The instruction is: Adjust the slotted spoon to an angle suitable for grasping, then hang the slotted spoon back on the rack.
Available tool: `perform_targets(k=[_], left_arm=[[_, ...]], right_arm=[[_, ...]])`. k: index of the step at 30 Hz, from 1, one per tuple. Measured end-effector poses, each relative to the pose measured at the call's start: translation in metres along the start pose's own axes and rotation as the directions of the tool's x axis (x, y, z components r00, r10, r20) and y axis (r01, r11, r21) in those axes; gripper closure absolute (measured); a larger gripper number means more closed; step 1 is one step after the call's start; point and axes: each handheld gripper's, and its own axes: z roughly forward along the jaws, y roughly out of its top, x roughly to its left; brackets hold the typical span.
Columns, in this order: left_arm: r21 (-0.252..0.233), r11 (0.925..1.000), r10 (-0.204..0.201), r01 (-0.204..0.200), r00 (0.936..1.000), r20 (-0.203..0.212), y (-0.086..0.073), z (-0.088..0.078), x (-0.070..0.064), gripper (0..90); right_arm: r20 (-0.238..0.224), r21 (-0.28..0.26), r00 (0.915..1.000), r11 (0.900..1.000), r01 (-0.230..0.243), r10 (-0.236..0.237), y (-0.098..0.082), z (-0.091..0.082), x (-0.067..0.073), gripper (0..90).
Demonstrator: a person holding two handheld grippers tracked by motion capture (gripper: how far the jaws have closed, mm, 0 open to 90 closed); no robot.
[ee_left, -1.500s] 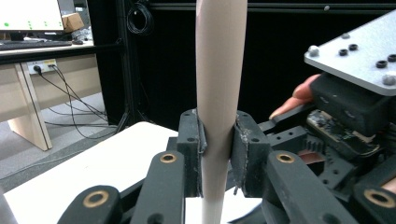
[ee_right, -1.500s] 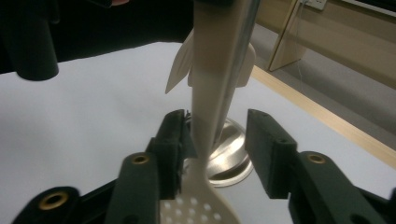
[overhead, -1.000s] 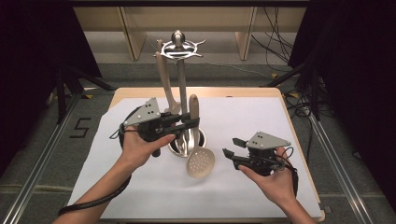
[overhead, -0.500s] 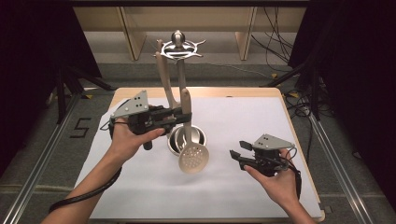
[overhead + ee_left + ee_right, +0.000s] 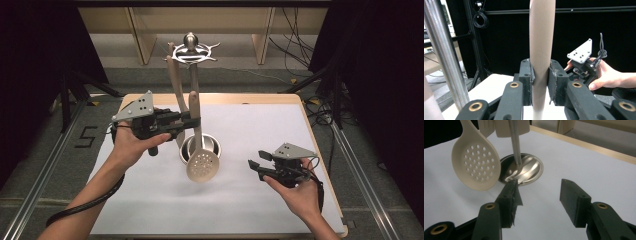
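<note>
1 slotted spoon (image 5: 202, 165), cream, round bowl pierced with holes; 2 more cream utensils (image 5: 175, 82) hanging on the rack, heads hidden in the high view; 1 metal utensil rack (image 5: 192, 50) with 1 round steel base (image 5: 524, 168); 2 black two-jaw grippers, left gripper (image 5: 192, 121) and right gripper (image 5: 254, 165); 2 hands; 1 white sheet (image 5: 240, 200); 1 wooden table (image 5: 280, 98)

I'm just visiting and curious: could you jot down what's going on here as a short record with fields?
Left gripper: jaws shut on the slotted spoon's handle
Slotted spoon: beige, perforated head hanging above the paper
Utensil stand: metal post with round base, another utensil hanging
Right gripper: jaws open, empty, beside the stand
Table: wooden, covered with white paper
</note>
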Motion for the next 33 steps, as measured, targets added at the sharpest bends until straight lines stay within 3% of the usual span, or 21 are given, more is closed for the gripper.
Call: perform_targets(k=[6,10,12,15,18,19,23,25,28,29,31,33], left_arm=[[0.002,1.0000,0.007,-0.007,0.9999,0.011,0.002,-0.001,0.003,74.6],[-0.006,1.0000,0.003,-0.003,0.9998,0.018,0.003,-0.002,0.004,74.6],[-0.009,1.0000,-0.002,0.002,0.9997,0.024,0.004,-0.002,0.004,74.6],[-0.004,1.0000,0.008,-0.008,0.9992,0.038,0.006,-0.003,0.006,74.5],[-0.008,0.9999,0.009,-0.009,0.9985,0.053,0.007,-0.004,0.008,74.6],[-0.010,0.9999,0.005,-0.005,0.9983,0.057,0.008,-0.004,0.008,74.6],[-0.004,0.9999,0.009,-0.009,0.9981,0.061,0.008,-0.005,0.012,74.6],[-0.004,1.0000,0.005,-0.004,0.9983,0.059,0.007,-0.005,0.013,74.6],[-0.004,1.0000,0.004,-0.003,0.9977,0.067,0.007,-0.005,0.014,74.5],[-0.004,1.0000,0.005,-0.005,0.9975,0.071,0.007,-0.005,0.014,74.5],[-0.007,1.0000,-0.003,0.003,0.9972,0.075,0.007,-0.004,0.014,74.6],[-0.008,1.0000,-0.005,0.005,0.9969,0.078,0.007,-0.004,0.015,74.6]], right_arm=[[-0.012,0.010,0.9998,1.000,-0.018,0.018,-0.001,0.001,0.000,50.1],[0.009,-0.011,0.9998,1.000,0.017,-0.017,-0.001,0.000,-0.004,50.3],[-0.010,0.002,0.9999,1.000,-0.005,0.005,-0.001,0.001,-0.003,50.3],[0.007,-0.004,0.9998,1.000,0.018,-0.018,-0.002,0.000,-0.005,50.3],[-0.006,0.011,0.9996,1.000,-0.026,0.026,-0.002,0.000,-0.003,50.3],[0.004,-0.002,0.9999,1.000,0.012,-0.012,-0.002,0.001,-0.006,50.3],[0.002,0.004,0.9999,1.000,0.013,-0.013,-0.002,0.002,-0.008,50.2],[-0.002,-0.001,0.9998,1.000,-0.020,0.020,-0.002,0.002,-0.007,50.2],[-0.002,0.003,0.9999,1.000,-0.015,0.015,-0.002,0.002,-0.007,50.3],[0.002,-0.001,0.9999,1.000,0.013,-0.013,-0.002,0.001,-0.010,50.2],[-0.008,0.025,0.9986,0.998,-0.051,0.052,-0.003,0.000,-0.005,50.3],[-0.004,0.013,0.9996,1.000,-0.027,0.027,-0.004,0.000,-0.007,50.3]])
